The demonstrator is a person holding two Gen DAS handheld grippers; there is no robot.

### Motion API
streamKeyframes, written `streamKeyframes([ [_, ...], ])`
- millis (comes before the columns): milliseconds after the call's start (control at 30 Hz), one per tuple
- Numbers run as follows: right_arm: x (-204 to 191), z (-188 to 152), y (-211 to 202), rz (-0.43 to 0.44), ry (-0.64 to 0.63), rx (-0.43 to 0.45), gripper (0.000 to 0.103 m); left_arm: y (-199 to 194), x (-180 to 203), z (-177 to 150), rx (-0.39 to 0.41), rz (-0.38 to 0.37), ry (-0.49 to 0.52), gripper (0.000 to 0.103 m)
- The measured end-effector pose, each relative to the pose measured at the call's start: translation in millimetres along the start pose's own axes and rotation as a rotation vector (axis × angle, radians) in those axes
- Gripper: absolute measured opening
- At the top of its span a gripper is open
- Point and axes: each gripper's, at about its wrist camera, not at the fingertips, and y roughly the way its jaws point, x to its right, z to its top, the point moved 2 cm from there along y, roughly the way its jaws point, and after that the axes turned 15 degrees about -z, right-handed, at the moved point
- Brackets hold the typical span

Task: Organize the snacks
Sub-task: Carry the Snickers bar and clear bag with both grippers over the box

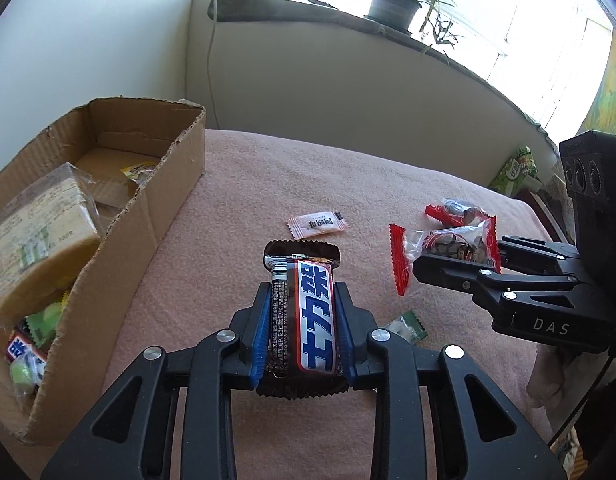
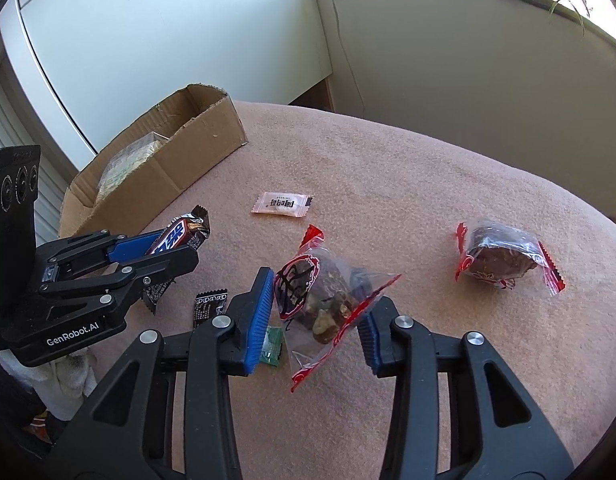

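My left gripper (image 1: 303,300) is shut on a brown chocolate bar (image 1: 303,312) with blue lettering, held above the pink blanket; it also shows in the right wrist view (image 2: 179,238). My right gripper (image 2: 318,304) is shut on a clear red-edged packet of nut candy (image 2: 324,300), seen too in the left wrist view (image 1: 448,248). A cardboard box (image 1: 163,192) with several snacks inside stands at the left. A pink sweet (image 1: 318,224), a second red-edged packet (image 2: 504,258) and a small green sweet (image 1: 406,326) lie on the blanket.
A small black wrapper (image 2: 209,306) lies by the left gripper. A windowsill with a potted plant (image 1: 394,4) runs along the back wall. A green packet (image 1: 516,170) sits at the blanket's far right edge.
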Motion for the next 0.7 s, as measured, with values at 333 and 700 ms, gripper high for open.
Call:
streamKeyframes([
  [333, -17, 21, -20, 0.007, -0.007, 0.058, 0.041, -38, -10, 1, 0.071, -0.001, -0.013, 0.028],
  [700, -60, 61, -37, 0.037, -0.051, 0.125, 0.041, -78, -37, 0, 0.143, 0.045, -0.037, 0.028],
])
